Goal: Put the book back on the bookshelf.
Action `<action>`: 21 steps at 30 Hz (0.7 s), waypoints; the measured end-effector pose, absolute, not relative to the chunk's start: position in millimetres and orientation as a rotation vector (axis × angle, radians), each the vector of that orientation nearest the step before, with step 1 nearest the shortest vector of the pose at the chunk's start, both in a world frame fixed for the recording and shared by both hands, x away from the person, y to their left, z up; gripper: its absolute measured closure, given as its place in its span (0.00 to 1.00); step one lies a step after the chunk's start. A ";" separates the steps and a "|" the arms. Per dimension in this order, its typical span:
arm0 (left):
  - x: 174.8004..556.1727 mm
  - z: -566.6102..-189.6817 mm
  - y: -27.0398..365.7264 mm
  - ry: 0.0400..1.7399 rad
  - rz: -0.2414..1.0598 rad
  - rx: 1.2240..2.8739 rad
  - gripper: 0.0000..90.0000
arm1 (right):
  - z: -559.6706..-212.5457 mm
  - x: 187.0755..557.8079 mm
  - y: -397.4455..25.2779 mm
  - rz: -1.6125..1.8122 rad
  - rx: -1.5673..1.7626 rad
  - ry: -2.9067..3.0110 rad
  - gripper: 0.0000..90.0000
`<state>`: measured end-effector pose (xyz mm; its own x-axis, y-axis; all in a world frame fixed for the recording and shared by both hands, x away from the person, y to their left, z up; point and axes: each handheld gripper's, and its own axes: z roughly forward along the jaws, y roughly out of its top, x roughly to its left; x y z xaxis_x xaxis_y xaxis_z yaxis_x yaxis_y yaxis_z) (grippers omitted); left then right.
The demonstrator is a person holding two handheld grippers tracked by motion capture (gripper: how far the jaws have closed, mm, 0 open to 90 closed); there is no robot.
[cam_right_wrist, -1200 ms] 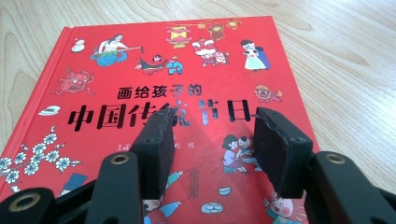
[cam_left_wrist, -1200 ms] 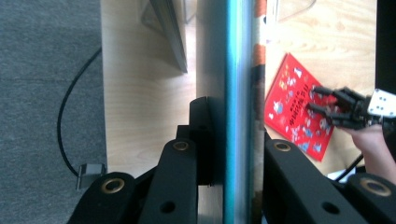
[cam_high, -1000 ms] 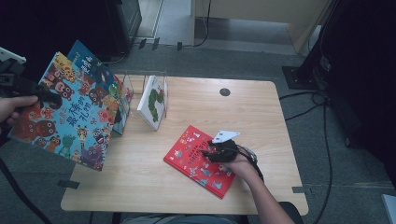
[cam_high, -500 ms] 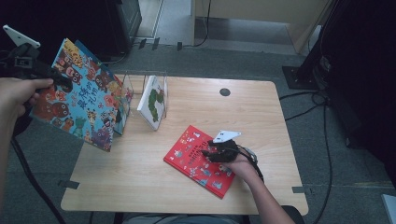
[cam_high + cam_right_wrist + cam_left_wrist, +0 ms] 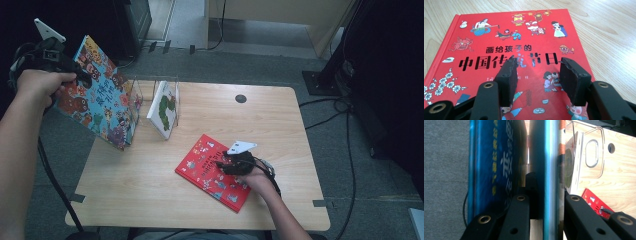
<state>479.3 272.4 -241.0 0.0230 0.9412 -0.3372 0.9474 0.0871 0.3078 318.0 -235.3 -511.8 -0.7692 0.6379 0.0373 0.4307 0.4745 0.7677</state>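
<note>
3 picture books: 1 blue book point(image 5: 97, 92) held up at the worktop's left edge, 1 white-and-green book point(image 5: 162, 107) upright in the rack, 1 red book point(image 5: 215, 171) flat on the worktop point(image 5: 280, 130). 1 clear rack point(image 5: 150, 97). 2 grippers, 1 per hand: left gripper point(image 5: 82, 79), right gripper point(image 5: 223, 161).

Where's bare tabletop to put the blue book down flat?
Widest free patch: near-left of the table, between the red book and the left edge. Also free: far right, past the round hole. Crowded: far-left corner, with the clear rack and white book. The left gripper holds the blue book there.
</note>
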 end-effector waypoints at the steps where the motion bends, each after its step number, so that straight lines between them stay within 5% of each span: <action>1: 481.2 -241.9 271.2 1.915 -0.016 1.857 0.91 | -511.8 316.9 -235.8 1.177 0.922 2.466 0.54; 21: 483.7 -255.7 266.8 1.893 -0.008 1.850 0.84 | -513.5 311.3 -242.1 1.211 0.956 2.441 0.54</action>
